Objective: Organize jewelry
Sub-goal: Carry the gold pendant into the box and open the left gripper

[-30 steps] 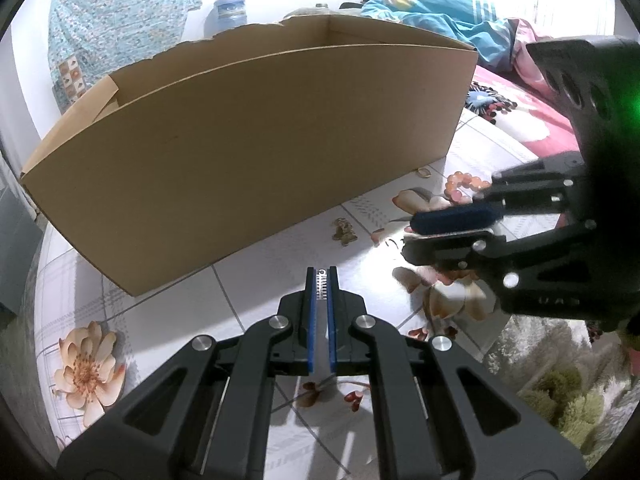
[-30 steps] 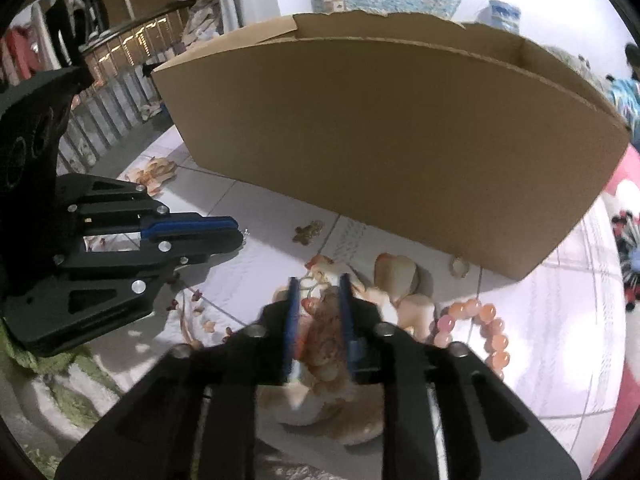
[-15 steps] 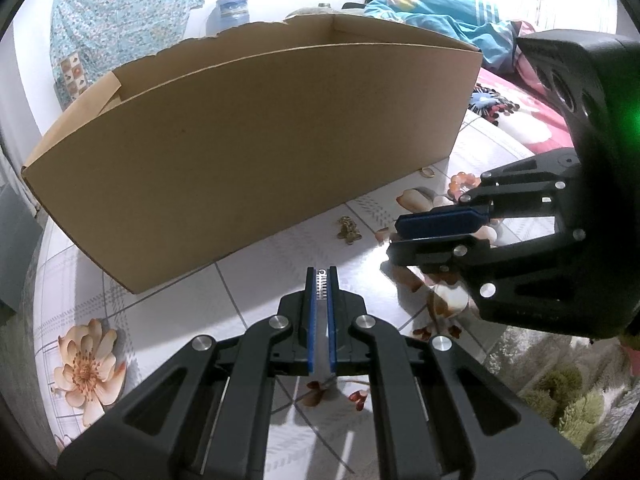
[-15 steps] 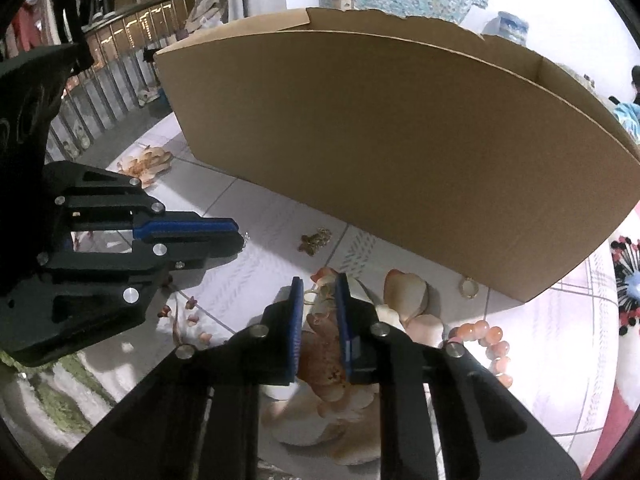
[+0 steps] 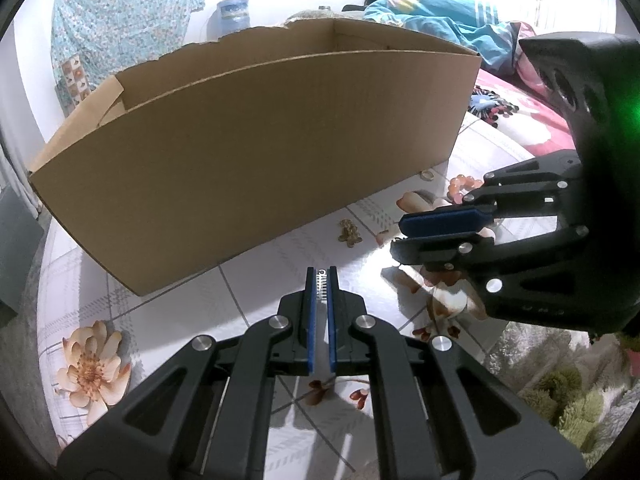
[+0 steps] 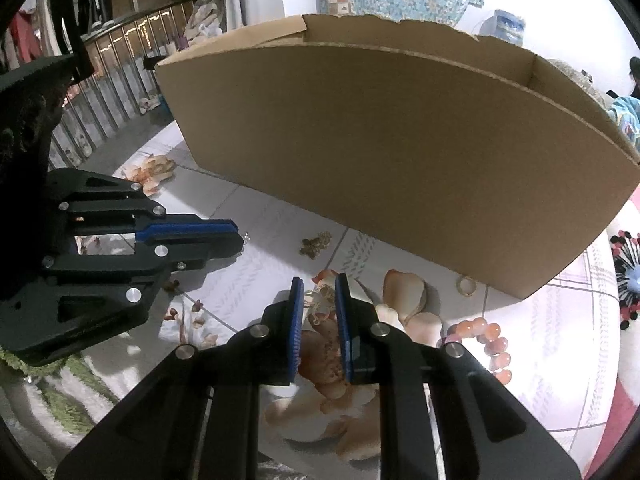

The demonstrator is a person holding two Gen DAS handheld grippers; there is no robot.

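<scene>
the right tool [image 6: 318,294] has just been closing on a pale tangled chain [image 6: 320,300] at its tips, pads seemingly gripping it just above the flowered tabletop [image 6: 256,248]. the cardboard box [image 6: 400,160] stands straight ahead, so the chain must go up and forward over its near wall. the left tool [image 5: 321,280] is clenched on a small silver chain piece [image 5: 321,282], about as near the box.

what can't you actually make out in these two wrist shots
- Inside of the brown cardboard box: both views look at its near wall, which hides the floor.
- Small silver piece in the left gripper: too small to identify.
- Pale tangled chain between the right gripper's pads: right wrist view does not settle whether it is pinched.
- Peach bead bracelet: partly behind a finger.
</scene>
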